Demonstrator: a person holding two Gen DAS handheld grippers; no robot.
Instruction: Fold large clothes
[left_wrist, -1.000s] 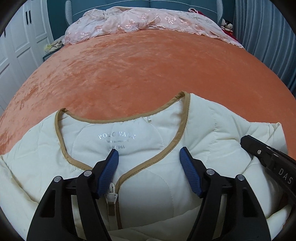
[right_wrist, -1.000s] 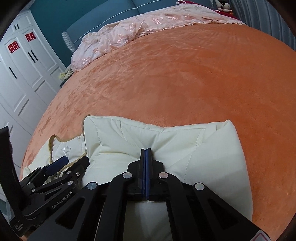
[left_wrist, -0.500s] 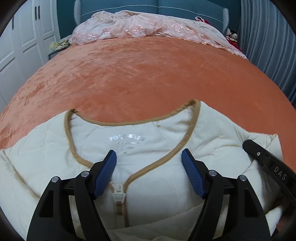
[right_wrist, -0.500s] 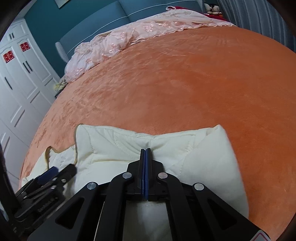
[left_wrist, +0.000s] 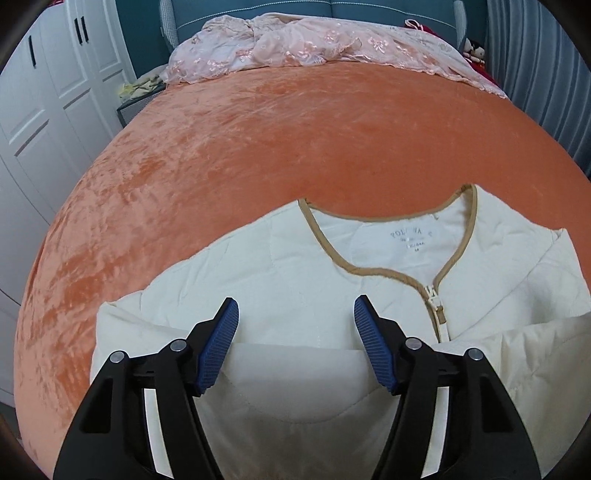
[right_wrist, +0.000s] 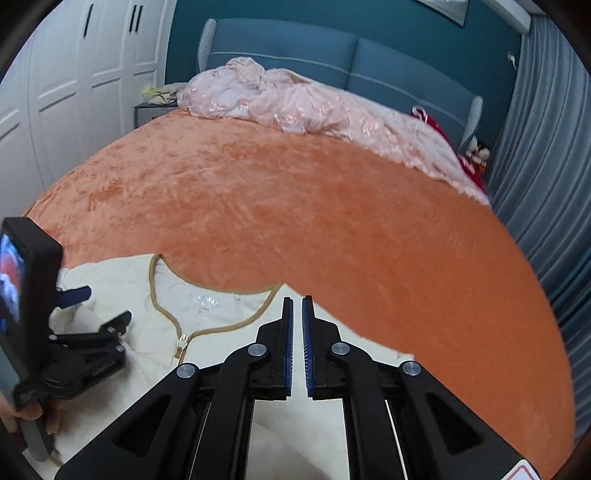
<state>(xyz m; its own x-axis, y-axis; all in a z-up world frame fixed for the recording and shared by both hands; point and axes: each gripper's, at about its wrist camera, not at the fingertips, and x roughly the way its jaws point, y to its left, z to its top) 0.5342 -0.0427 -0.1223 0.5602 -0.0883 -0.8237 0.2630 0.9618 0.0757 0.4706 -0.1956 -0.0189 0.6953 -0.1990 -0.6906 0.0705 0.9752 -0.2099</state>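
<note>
Cream jacket (left_wrist: 295, 280) lies flat on the orange bed (left_wrist: 295, 140), right sleeve folded across the front. Right hand-held gripper (right_wrist: 297, 306) jaws have just been opening to a slit, nothing between them. Left hand-held gripper (left_wrist: 295, 314) hovers open over the left shoulder, empty. Next: grab left sleeve edge, fold inward evenly.

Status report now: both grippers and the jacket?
Left gripper open above jacket. Right gripper just parted, holding nothing. Nothing in the way.
</note>
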